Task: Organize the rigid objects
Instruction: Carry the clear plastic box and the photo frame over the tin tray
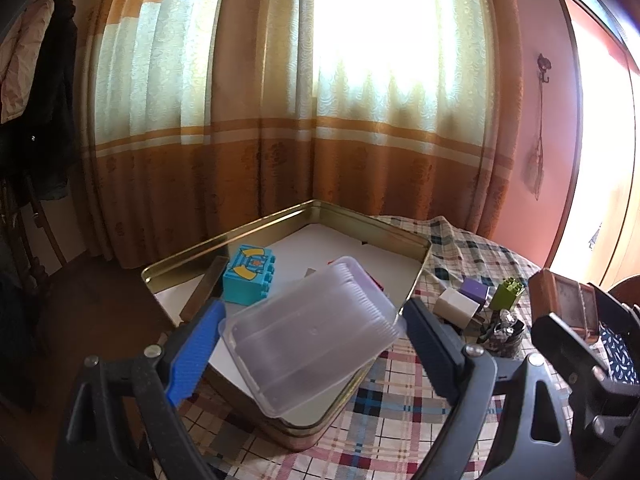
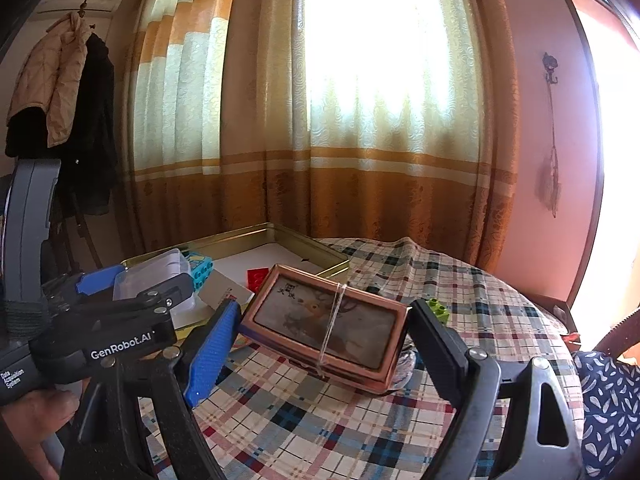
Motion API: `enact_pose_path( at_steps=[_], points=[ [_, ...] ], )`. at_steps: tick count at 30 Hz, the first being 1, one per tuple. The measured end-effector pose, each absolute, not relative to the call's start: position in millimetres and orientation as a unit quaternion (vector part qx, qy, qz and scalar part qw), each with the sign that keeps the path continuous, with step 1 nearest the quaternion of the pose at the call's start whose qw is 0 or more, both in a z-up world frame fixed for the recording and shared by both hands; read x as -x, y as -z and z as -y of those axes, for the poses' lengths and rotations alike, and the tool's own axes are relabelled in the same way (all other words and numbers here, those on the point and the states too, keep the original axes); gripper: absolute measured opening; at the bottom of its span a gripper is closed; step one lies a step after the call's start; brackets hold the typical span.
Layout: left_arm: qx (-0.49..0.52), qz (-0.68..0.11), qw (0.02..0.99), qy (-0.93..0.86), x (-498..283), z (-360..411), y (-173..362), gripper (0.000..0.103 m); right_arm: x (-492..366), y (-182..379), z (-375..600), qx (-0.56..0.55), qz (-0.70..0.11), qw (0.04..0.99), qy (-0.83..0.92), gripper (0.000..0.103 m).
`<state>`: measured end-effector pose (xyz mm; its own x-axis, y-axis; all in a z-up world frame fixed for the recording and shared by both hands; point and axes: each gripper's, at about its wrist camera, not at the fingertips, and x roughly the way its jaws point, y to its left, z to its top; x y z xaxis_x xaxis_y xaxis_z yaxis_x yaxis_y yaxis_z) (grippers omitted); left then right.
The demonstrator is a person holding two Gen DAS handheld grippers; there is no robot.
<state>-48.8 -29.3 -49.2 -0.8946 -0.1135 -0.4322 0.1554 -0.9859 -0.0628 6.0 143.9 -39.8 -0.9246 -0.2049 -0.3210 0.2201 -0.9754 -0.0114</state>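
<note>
**Two boxes on their way into the tin**

I am carrying a clear, ribbed plastic box (image 1: 312, 340) between my left jaws, tilted above the near corner of the shallow gold-coloured metal tin (image 1: 416, 276). My left gripper (image 1: 314, 338) is gripping it across its width, the jaws spread fairly wide by the box itself. My right gripper (image 2: 324, 334) is clamping a copper-framed rectangular box with a deer picture and a string tied round it (image 2: 324, 320), and is holding it above the checked cloth of the bench (image 2: 460, 280), just beside the tin; those jaws are also standing wide around the box.

Inside the tin a turquoise toy brick (image 1: 250, 276) is already sitting, and a flat red brick (image 2: 258, 278) is lying further in. As I judge it, the sorting is partly done. A white cube (image 1: 456, 306), a purple block (image 1: 474, 290) and a green brick (image 1: 507, 292) are waiting on the cloth near the tin's right side.
</note>
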Motion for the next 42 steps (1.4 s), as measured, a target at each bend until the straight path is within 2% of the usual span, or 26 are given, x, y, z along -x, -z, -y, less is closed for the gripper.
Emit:
enact_pose_path(
  at_steps=[42],
  points=[
    [-0.223,-0.07,0.111,0.966,55,68,51,0.091,15,42,-107,-0.179,-0.012,0.141,0.974,0.086]
  ],
)
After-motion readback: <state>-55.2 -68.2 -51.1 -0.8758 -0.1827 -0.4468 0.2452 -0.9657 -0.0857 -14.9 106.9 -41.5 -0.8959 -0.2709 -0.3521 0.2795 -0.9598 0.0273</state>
